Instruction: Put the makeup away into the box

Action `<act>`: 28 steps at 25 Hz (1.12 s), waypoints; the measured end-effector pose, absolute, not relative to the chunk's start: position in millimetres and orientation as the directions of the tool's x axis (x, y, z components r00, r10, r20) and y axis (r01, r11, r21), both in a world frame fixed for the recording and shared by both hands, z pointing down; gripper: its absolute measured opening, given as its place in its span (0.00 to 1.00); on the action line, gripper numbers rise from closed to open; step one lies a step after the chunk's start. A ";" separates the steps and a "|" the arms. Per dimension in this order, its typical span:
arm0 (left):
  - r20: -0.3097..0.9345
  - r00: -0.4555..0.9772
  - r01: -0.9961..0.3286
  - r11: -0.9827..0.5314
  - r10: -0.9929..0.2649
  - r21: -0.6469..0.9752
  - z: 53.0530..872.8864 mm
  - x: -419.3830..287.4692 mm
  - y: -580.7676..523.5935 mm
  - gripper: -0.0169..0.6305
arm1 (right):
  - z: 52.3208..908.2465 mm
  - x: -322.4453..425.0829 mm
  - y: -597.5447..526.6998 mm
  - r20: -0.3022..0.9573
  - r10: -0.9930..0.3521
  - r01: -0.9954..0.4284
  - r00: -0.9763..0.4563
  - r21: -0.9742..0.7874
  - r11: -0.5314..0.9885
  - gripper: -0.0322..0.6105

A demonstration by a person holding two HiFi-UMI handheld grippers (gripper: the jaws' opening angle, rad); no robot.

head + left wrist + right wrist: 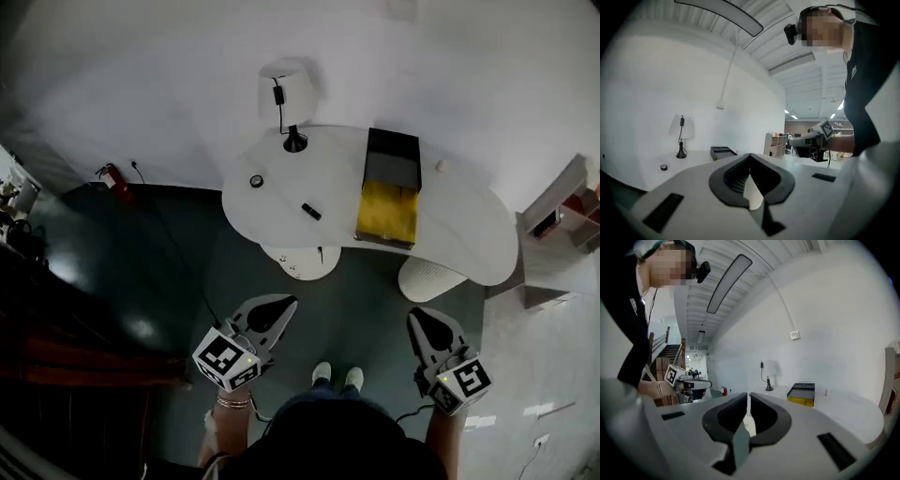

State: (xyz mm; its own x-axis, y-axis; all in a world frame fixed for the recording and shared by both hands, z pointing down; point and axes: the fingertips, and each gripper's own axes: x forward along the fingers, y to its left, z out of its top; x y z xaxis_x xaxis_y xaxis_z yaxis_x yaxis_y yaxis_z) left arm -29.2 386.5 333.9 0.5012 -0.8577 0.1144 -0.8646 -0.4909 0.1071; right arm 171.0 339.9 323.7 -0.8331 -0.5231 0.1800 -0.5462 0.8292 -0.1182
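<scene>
On the white table point(469, 234) lie a small round compact point(256, 180) and a short black stick point(311, 212) left of an open box point(389, 187) with a black lid and yellow inside. Both grippers hang well short of the table, over the dark floor. My left gripper point(284, 305) is shut with nothing in it, and so is my right gripper point(419, 319). The left gripper view shows its jaws point(750, 158) closed, with the compact point(663, 167) and box point(723, 151) far off. Beyond the right gripper's closed jaws point(748, 397) stands the box point(802, 395).
A white lamp point(286, 98) stands at the table's back left, and a tiny pale object point(442, 165) sits right of the box. Two white stools point(302, 262) point(429, 277) are tucked under the front edge. A shelf unit point(567, 211) stands at right, a fire extinguisher point(116, 181) at left.
</scene>
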 end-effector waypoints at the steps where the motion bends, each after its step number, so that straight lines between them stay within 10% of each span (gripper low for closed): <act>1: 0.114 0.491 -0.870 -0.480 -0.864 0.112 335.0 -36.4 387.0 0.04 | 323.5 167.3 340.7 0.183 -0.524 -0.547 -0.832 -0.113 0.829 0.08; 28: 0.102 0.332 -0.931 -0.309 -0.938 0.192 354.8 -126.0 358.5 0.04 | 346.3 65.3 283.9 0.251 -0.358 -0.390 -0.900 -0.091 0.917 0.23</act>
